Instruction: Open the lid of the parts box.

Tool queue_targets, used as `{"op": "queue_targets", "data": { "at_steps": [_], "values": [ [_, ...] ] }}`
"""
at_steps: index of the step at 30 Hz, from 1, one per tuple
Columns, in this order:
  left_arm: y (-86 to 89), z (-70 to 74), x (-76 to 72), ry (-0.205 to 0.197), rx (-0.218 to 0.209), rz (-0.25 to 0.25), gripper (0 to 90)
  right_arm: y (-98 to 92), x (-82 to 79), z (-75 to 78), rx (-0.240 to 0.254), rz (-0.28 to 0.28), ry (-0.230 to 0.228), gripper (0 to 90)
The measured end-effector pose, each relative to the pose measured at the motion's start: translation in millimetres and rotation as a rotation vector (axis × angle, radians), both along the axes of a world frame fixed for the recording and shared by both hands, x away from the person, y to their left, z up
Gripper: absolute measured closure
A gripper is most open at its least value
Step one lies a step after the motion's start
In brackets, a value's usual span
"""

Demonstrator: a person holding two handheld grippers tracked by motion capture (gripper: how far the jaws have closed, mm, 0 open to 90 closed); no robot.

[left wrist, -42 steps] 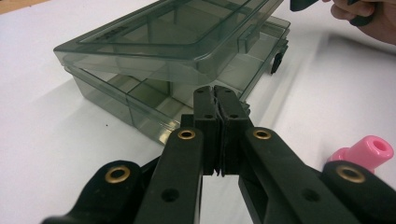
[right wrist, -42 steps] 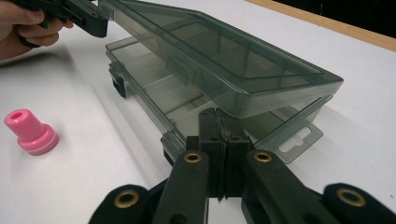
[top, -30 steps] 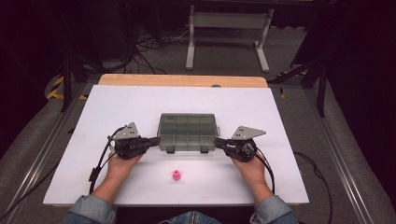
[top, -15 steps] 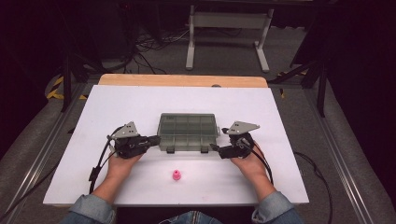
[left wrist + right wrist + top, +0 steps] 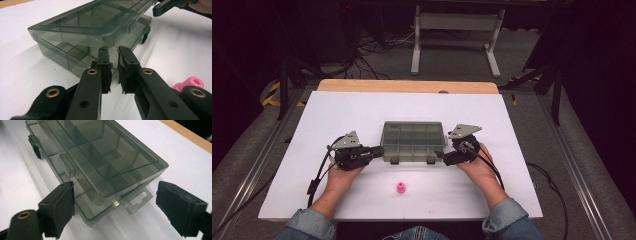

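Note:
A smoky clear compartment box (image 5: 413, 141) lies in the middle of the white table, lid down. My left gripper (image 5: 379, 149) points at its left end. In the left gripper view the box (image 5: 87, 27) lies just beyond my left gripper (image 5: 113, 50), whose jaws have just been opening a little and stand a narrow gap apart, with nothing between the pads. My right gripper (image 5: 438, 155) is at the box's front right corner. Its jaws have just been opening, and in the right gripper view it (image 5: 115, 186) stands wide open astride the box's end (image 5: 100, 152) and hang tab (image 5: 136, 200), its pads off the plastic.
A small pink spool-shaped piece (image 5: 401, 187) lies near the table's front edge, between the person's forearms; it is also at the right of the left gripper view (image 5: 190, 83). A wooden strip (image 5: 407, 86) runs along the table's far edge. Cables trail from both grippers.
The right gripper's jaws have spread wide and the hand has shifted a little toward the box's front right corner. The left hand and the box have stayed put.

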State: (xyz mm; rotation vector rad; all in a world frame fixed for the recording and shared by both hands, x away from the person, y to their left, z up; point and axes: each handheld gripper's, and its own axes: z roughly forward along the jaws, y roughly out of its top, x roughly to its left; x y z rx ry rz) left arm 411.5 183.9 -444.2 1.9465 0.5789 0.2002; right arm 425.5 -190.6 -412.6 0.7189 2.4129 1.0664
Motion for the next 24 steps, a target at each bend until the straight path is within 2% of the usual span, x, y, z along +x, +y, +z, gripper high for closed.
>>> {"op": "queue_targets", "data": {
  "at_steps": [12,17,24],
  "values": [
    [-0.1,0.4,-0.8,-0.003,0.002,-0.004,79.4,5.4,5.0,4.6,-0.04,0.016,-0.024,16.9],
    [-0.3,0.4,-1.2,-0.006,0.0,-0.004,78.7,6.7,4.9,8.5,-0.054,0.021,-0.054,19.4],
    [0.8,2.1,-4.0,-0.02,0.022,-0.012,68.0,6.6,3.9,17.9,-0.053,0.024,-0.082,25.4]
  ]
}}
